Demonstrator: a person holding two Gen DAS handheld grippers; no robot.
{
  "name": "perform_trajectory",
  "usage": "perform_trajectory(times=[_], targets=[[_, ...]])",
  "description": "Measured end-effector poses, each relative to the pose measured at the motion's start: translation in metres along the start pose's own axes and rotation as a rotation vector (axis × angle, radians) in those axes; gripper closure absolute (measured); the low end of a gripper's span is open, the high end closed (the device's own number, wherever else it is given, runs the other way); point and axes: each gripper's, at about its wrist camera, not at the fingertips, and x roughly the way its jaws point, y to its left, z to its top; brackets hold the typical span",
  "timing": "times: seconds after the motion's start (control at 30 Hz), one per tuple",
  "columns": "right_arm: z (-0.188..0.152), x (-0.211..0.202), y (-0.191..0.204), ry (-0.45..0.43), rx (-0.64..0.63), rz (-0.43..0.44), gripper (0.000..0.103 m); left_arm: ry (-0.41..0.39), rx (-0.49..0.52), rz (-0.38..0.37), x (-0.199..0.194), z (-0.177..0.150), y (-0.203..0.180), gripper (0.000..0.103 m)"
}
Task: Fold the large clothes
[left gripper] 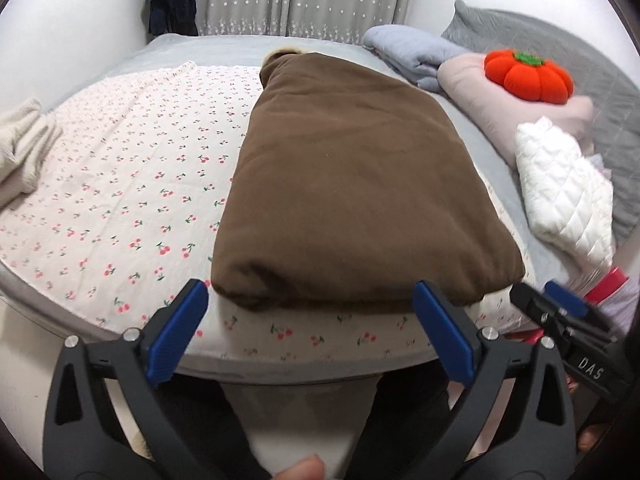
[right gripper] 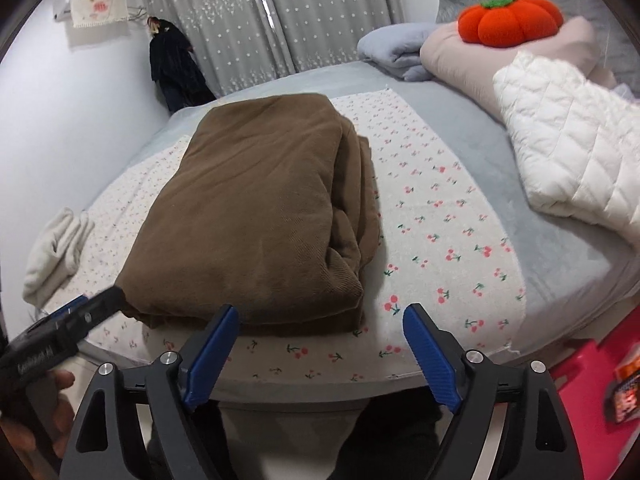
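A large brown garment (left gripper: 352, 184) lies folded into a thick rectangle on the cherry-print sheet (left gripper: 132, 184). It also shows in the right wrist view (right gripper: 260, 216), with its stacked layers at its right side. My left gripper (left gripper: 310, 300) is open and empty, just in front of the garment's near edge. My right gripper (right gripper: 320, 324) is open and empty, near the garment's front right corner. The right gripper shows at the right in the left wrist view (left gripper: 560, 316). The left gripper shows at the left in the right wrist view (right gripper: 72, 324).
A white quilted jacket (right gripper: 572, 152), a pink pillow (right gripper: 460, 60) with an orange pumpkin cushion (right gripper: 508, 20), and a blue-grey blanket (right gripper: 396, 48) lie at the bed's right. A cream cloth (left gripper: 20, 148) lies at the left. A red box (right gripper: 592, 380) stands beside the bed.
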Motion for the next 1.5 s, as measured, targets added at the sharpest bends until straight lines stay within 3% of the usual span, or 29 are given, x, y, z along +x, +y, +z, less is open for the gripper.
perform_trajectory(times=[0.1, 0.3, 0.6, 1.5], targets=[[0.001, -0.007, 0.009, -0.002, -0.021, -0.055, 0.009, 0.041, 0.032, 0.047, 0.0, -0.008, -0.008, 0.001], [-0.001, -0.007, 0.026, 0.021, -0.07, -0.09, 0.009, 0.08, 0.066, 0.088, 0.006, -0.017, -0.012, 0.001], [-0.004, -0.007, 0.033, 0.026, -0.1, -0.119, 0.009, 0.036, 0.063, 0.157, -0.002, -0.014, -0.006, 0.001], [-0.008, -0.003, 0.034, 0.039, -0.107, -0.114, 0.009, 0.018, 0.03, 0.17, -0.005, -0.013, -0.001, 0.001]])
